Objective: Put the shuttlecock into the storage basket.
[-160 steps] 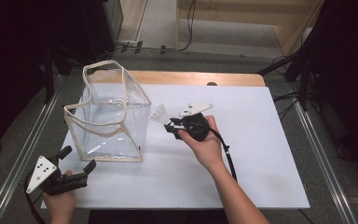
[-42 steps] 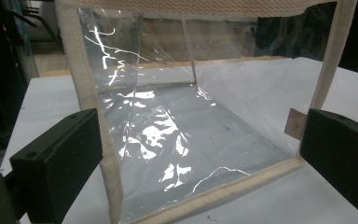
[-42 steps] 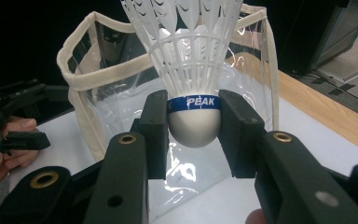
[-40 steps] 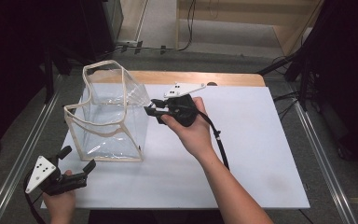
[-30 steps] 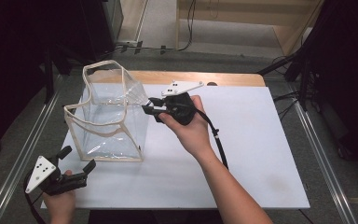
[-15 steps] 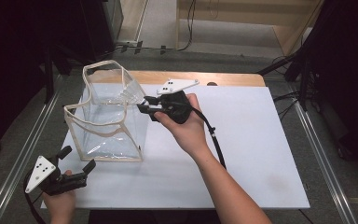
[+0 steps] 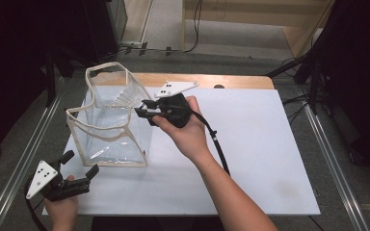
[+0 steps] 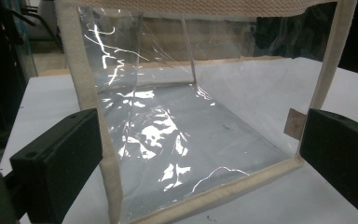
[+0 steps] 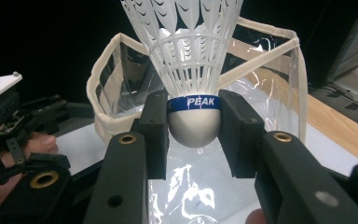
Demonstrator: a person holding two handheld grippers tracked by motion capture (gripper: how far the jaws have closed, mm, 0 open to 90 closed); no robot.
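A white feather shuttlecock (image 9: 191, 70) with a blue band sits cork-first between the pads of my right gripper (image 9: 193, 126), which is shut on the cork. In the high view my right gripper (image 7: 142, 108) hangs at the right rim of the clear bag (image 7: 111, 130), and the shuttlecock's feathers (image 7: 125, 97) reach over the bag's open top. The bag stands upright with cream fabric edging. My left gripper (image 7: 82, 162) rests open near the table's front left corner, a little short of the bag. In the left gripper view the jaws (image 8: 198, 154) stand wide apart, with the bag's near wall (image 8: 177, 130) ahead of them.
A white sheet (image 7: 250, 144) covers the table, with a wooden strip (image 7: 231, 81) along its far edge. A black cable (image 7: 217, 144) trails from the right gripper along the forearm. Metal rails (image 7: 332, 144) run beside the table on both sides.
My right gripper has carried the shuttlecock up from the table and leftward to the bag's rim. The left gripper and the bag have stayed put.
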